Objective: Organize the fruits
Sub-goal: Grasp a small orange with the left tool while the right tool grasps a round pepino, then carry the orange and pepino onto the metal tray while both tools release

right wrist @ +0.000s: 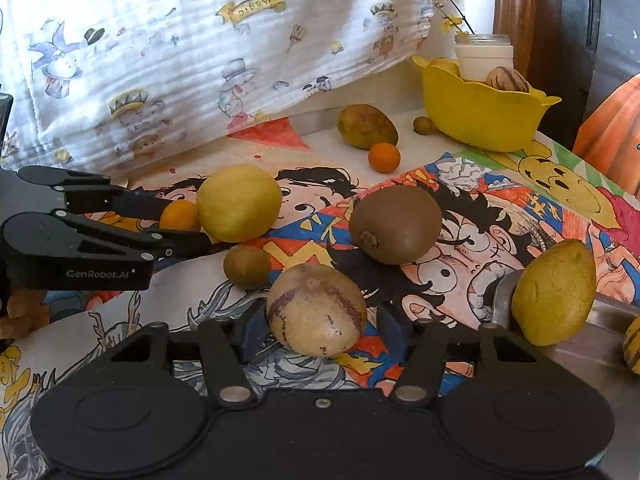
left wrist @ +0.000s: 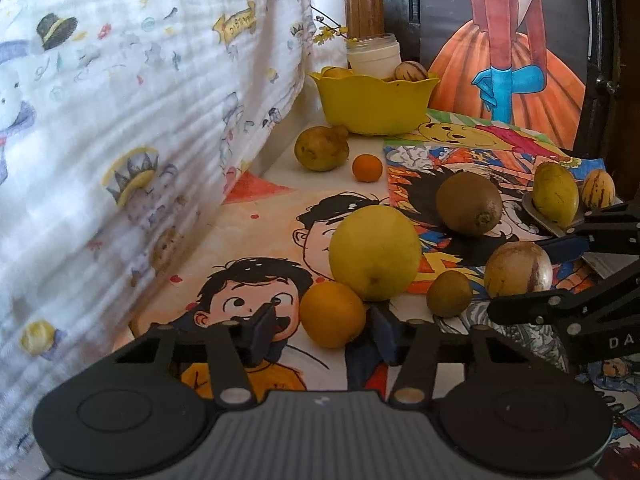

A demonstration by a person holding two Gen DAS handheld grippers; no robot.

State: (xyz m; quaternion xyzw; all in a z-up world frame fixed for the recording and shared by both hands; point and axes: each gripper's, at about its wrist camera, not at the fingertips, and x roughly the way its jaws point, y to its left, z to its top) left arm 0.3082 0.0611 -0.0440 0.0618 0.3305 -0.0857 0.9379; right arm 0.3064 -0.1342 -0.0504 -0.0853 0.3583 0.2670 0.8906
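Observation:
My left gripper [left wrist: 320,326] is open around a small orange [left wrist: 332,314] on the cartoon-print cloth; the orange sits between the fingers without clear contact. It also shows in the right wrist view [right wrist: 180,216], with the left gripper [right wrist: 188,222] around it. My right gripper [right wrist: 316,324] is open around a striped tan melon [right wrist: 316,310], seen too in the left wrist view [left wrist: 518,270]. A big yellow citrus [left wrist: 374,252] lies just beyond the orange. A yellow bowl [left wrist: 374,100] at the back holds fruit.
A large kiwi [right wrist: 394,224], a small kiwi [right wrist: 247,266], a tiny orange [right wrist: 384,157] and a green-brown mango [right wrist: 366,126] lie on the cloth. A yellow-green fruit [right wrist: 554,292] rests on a metal tray [right wrist: 600,344] at right. A printed blanket [left wrist: 120,120] hangs at left.

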